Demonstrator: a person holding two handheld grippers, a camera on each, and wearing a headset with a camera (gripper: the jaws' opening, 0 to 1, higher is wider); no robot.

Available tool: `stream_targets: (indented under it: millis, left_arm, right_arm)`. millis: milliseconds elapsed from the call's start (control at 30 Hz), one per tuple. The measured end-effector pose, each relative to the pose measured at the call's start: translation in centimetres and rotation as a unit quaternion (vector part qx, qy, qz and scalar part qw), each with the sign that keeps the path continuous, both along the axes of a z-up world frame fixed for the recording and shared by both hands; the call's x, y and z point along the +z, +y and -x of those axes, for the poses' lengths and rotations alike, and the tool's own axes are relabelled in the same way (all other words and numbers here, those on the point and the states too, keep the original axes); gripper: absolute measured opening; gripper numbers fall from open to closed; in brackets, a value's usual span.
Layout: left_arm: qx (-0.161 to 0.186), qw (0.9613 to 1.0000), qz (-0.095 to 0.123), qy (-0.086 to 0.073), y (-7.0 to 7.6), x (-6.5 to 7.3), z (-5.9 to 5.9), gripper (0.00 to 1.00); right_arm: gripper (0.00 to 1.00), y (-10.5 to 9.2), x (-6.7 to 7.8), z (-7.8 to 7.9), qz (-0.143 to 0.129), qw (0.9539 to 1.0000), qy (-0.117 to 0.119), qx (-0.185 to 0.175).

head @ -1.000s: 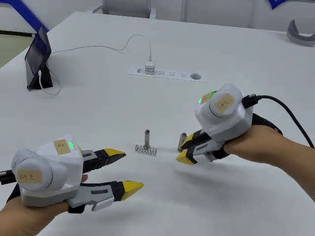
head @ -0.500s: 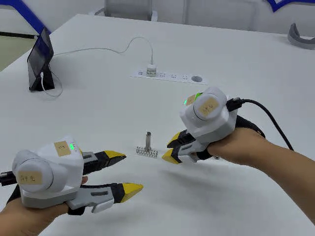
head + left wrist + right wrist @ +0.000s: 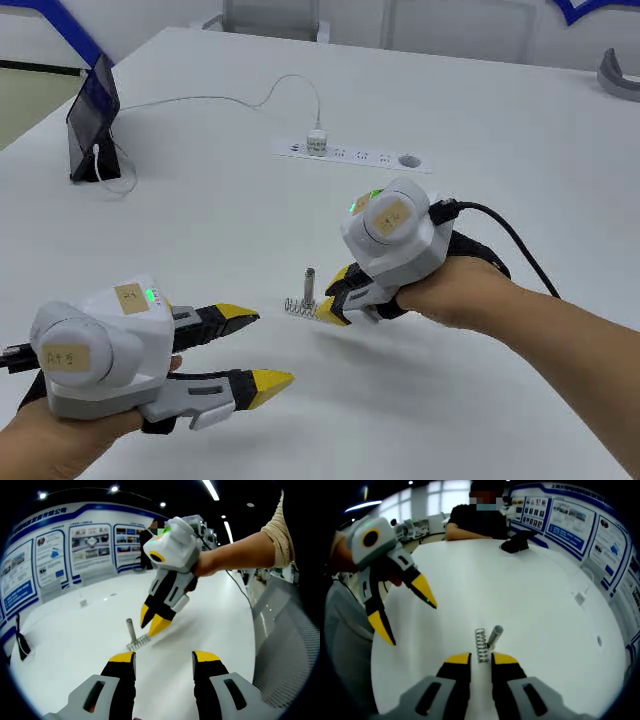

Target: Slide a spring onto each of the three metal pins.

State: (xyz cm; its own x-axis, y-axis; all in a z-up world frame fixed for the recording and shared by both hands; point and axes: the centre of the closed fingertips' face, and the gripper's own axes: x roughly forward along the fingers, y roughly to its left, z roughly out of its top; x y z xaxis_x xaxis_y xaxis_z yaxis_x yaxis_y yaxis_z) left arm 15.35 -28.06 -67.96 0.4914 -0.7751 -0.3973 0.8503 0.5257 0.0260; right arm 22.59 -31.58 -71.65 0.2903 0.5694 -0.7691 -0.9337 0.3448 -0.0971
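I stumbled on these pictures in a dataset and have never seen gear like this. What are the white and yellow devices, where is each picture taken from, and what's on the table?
No robot here: a person works two hand-held, two-jaw grippers. The wide picture comes from a camera on the person's head, looking down at the white table. The two round pictures come from a camera riding on each gripper, looking along its yellow-tipped jaws. The left gripper hovers open and holds nothing. The right gripper, jaws a little apart, sits close to a metal pin standing upright, with a spring lying at its foot. Farther back lie a power strip and a tablet on a stand.
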Motion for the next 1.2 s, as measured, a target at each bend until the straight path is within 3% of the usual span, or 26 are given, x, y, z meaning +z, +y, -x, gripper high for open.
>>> stream_targets:
  millis: [300, 800, 1033, 1200]
  left_arm:
    - [0.003, 1.0000, -0.002, 0.002, 0.3, -0.1, -0.1, 0.46]
    - [0.008, 1.0000, -0.004, 0.004, 0.5, -0.2, 0.0, 0.46]
    - [0.008, 1.0000, -0.005, 0.002, 0.6, -0.1, 0.0, 0.46]
    - [0.005, 1.0000, -0.007, 0.001, 0.5, 0.0, 0.0, 0.46]
  right_arm:
    - [0.16, 0.5, -1.3, -0.2, 0.005, 0.9999, 0.012, -0.002]
    - [0.12, 0.4, -2.3, 0.2, 0.013, 0.9993, 0.034, -0.002]
    - [0.12, 0.4, -2.3, 0.9, 0.017, 0.9992, 0.035, 0.009]
    - [0.12, 0.5, -1.4, 1.9, 0.017, 0.9989, 0.035, 0.025]
